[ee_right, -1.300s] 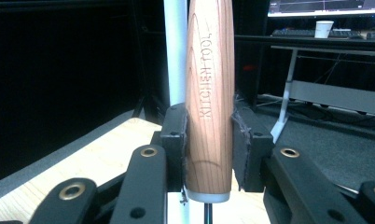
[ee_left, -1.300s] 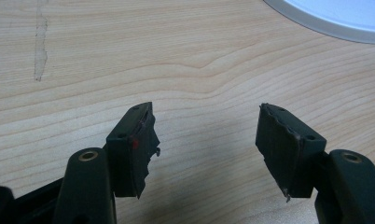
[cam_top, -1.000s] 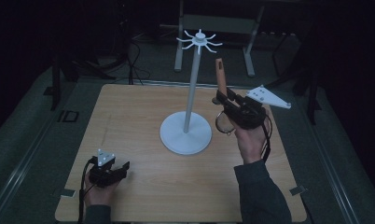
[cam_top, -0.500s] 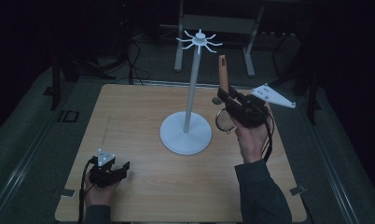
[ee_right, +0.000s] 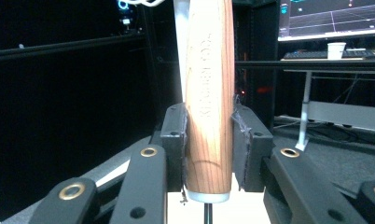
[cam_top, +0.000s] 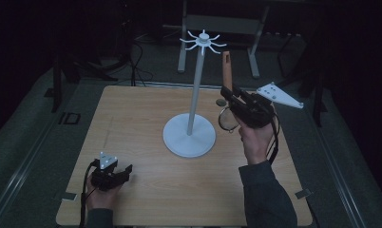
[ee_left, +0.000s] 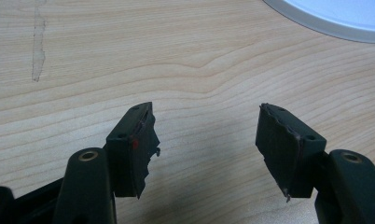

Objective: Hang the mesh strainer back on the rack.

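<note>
Two grippers: both in the person's hands.
Right gripper (cam_top: 227, 95): clamps the upright brown wooden handle (ee_right: 209, 93) near the table's right edge, beside the white pole stand (cam_top: 189, 135).
Left gripper (ee_left: 206, 149): jaws wide apart, near the light wooden table's (cam_top: 132, 123) front-left corner.

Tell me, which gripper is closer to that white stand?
The right. The right gripper holds a wooden handle up beside the stand; the left gripper rests at the table's near-left corner.
</note>
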A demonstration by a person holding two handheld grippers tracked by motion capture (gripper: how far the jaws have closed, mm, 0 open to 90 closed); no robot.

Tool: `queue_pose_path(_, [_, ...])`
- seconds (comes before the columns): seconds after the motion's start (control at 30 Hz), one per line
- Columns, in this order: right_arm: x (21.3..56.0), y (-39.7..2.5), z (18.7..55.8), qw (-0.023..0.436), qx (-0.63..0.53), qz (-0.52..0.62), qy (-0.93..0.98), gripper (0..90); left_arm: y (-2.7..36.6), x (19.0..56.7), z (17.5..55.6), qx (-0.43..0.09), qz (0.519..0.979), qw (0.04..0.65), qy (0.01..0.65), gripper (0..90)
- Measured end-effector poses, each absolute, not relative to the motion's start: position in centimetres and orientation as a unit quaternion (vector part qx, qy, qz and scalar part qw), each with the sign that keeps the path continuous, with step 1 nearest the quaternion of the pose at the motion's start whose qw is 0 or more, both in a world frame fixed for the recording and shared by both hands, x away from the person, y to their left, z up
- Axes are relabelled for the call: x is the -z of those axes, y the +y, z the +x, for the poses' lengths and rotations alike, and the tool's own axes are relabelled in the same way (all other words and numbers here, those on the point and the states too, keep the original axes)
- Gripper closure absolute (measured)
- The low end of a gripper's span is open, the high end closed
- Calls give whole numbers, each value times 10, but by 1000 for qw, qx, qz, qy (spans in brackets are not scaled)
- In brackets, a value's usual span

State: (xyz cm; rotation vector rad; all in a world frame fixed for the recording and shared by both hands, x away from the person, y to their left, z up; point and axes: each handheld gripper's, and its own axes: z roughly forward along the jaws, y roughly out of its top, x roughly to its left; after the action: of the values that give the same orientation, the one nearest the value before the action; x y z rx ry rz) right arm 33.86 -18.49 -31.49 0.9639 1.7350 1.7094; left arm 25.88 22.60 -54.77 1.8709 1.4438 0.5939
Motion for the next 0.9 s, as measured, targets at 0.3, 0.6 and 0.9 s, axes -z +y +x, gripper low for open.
queue_pose_path(0.3, [311, -182, 341, 241, -648, 342, 636, 689, 226, 548, 259, -229, 720, 345, 557, 379])
queue_pose_path(0.6, [311, -178, 349, 215, -657, 341, 637, 689, 227, 547, 259, -229, 719, 346, 558, 379])
queue_pose_path(0.9, [311, -176, 360, 184, -664, 342, 639, 689, 227, 547, 259, -229, 719, 346, 557, 379])
